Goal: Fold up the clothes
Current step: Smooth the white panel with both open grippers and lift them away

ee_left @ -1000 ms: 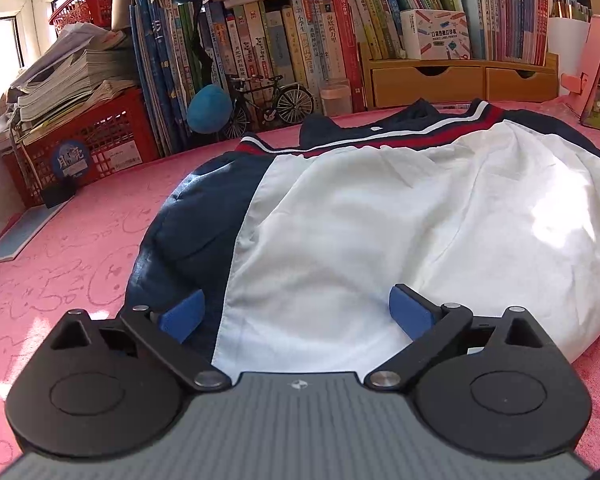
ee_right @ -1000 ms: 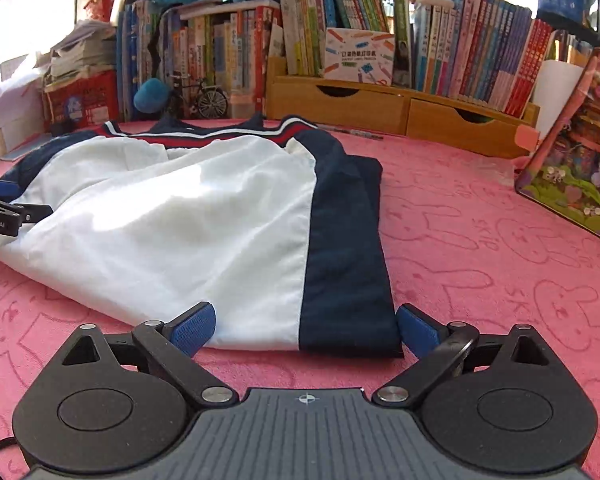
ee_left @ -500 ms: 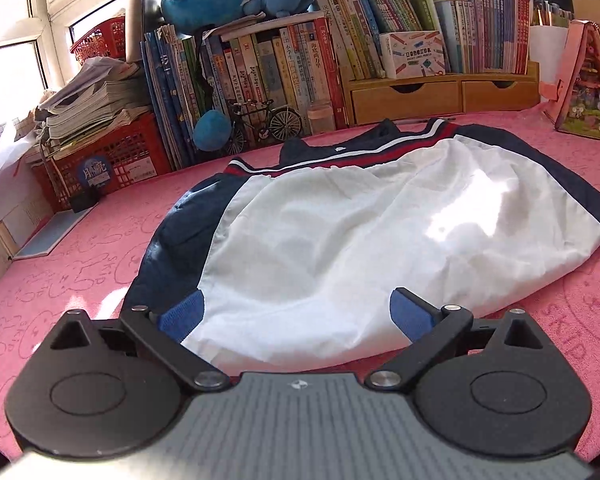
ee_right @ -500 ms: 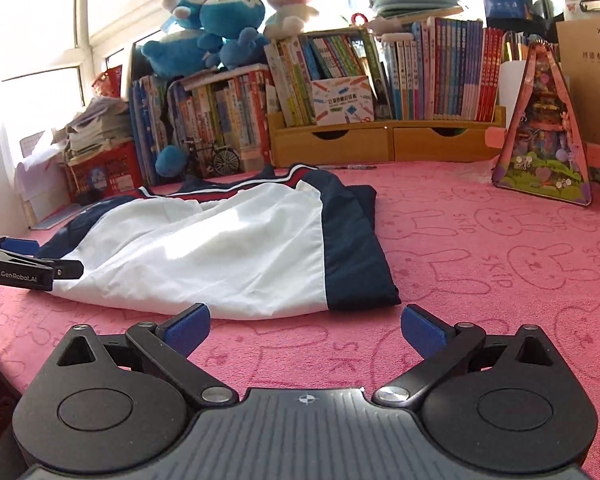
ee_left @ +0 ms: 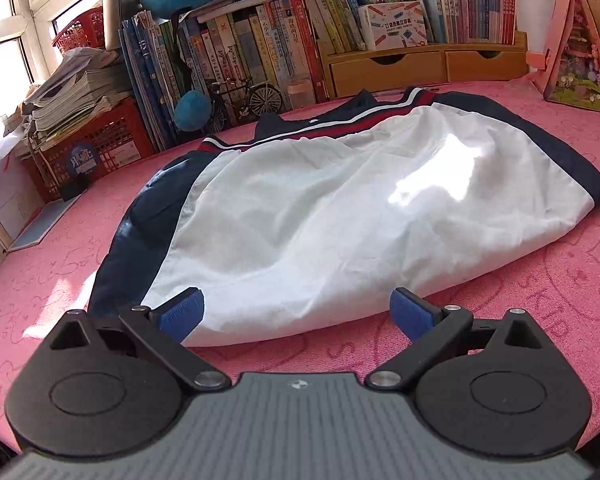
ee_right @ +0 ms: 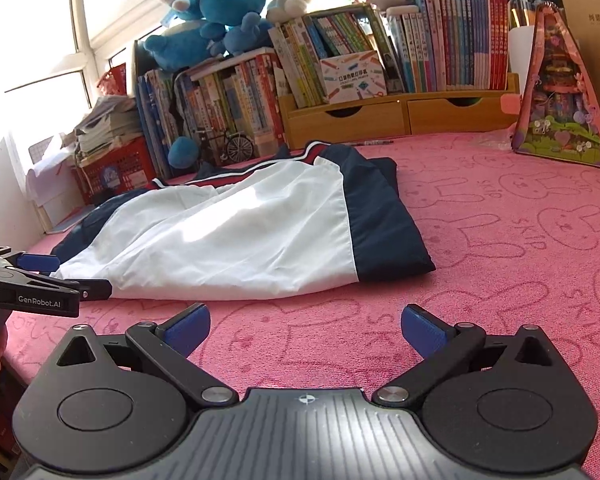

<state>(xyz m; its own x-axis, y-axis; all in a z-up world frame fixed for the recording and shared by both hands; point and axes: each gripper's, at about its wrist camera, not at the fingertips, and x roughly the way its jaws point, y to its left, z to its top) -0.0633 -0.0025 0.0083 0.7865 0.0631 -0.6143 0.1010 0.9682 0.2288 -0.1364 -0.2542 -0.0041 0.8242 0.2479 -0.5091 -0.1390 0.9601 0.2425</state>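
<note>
Left tool (ee_left: 296, 310): I see its blue pads spread wide, holding nothing, hanging just short of the garment's near hem; its left pad (ee_left: 180, 314) overlaps the hem edge in view, and I cannot tell if it touches.
Right tool (ee_right: 305, 330): wide apart as well, empty, over bare pink cover, a little back from the garment's near edge.
Counter (ee_right: 520, 248): covered in pink cloth printed with rabbit outlines.
Garment (ee_left: 320, 216): lying flat on the counter just ahead of both tools, white panel in the middle, navy bands down each side, red and white stripes along the far edge; I see some wrinkles in the white.
Left tool from the right wrist view: at the far left edge (ee_right: 36, 280), beside the garment's near left corner.
Far side: pink triangular case (ee_right: 556, 100) on the right, well apart from the garment; wooden drawers (ee_right: 396, 116), books (ee_left: 260, 48), red basket (ee_left: 100, 140) and blue plush toys (ee_right: 220, 12) behind.
</note>
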